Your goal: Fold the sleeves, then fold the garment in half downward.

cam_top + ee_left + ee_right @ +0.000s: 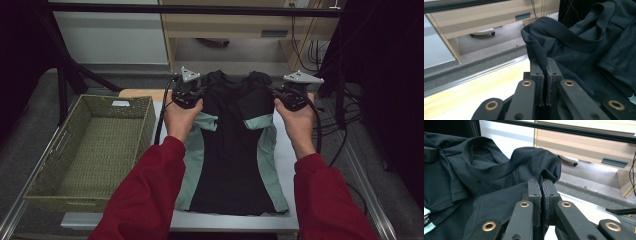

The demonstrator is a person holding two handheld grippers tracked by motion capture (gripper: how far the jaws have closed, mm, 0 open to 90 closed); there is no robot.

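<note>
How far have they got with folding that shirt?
Done: the sleeves look tucked in over the black and green shirt on the table. In hand: the left gripper and right gripper each pinch a shoulder. Left: probably folding it down, perhaps then into the empty basket.

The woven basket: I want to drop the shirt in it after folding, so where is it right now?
In the high view the woven basket sits at the table's left, just left of the left gripper and the shirt.

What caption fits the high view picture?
Two grippers, left and right, pinch a black-and-green shirt by its shoulders beside a basket.
</note>
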